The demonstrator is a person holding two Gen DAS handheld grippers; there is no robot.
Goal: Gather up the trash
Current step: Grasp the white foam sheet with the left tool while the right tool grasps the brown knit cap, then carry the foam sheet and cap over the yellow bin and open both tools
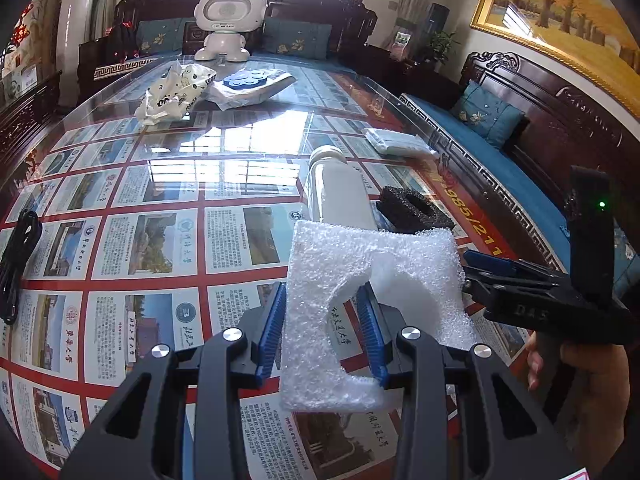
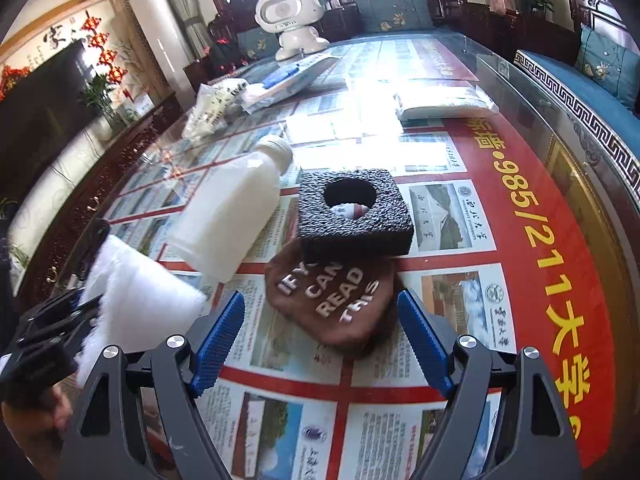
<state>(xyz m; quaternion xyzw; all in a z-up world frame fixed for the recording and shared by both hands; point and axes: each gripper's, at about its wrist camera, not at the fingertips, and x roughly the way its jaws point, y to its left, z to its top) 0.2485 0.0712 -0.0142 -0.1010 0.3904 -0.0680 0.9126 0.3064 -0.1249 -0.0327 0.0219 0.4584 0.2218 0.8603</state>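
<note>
- Left gripper: blue ribbed pads clamped on a white foam sheet, held up off the glass table. Sheet is thin, pebbly, floppy, with a curved cut-out in it.
- The pads bite only one narrow arm of the sheet beside that cut-out. Risk: the foam compresses or tears and the piece drops or pivots.
- Right gripper: fingers spread wide, nothing between them, aimed down at a brown fabric piece printed "IF YOU CAN READ THIS".
- Black foam block, coarse, square with a round hole, sits at 12 o'clock from the fabric and overlaps its far edge. Pulling the fabric could drag or tip the block.
- White plastic bottle lies on its side at 10 o'clock from the fabric, smooth and round; a nudge would likely roll it.
- Held foam hangs at 9 o'clock of the right gripper, close by; the two tools could clash.
- Glass is glossy with heavy glare; can't tell whether the fabric lies fully flat.
- Crumpled bags sit far off at 11 o'clock.
</note>
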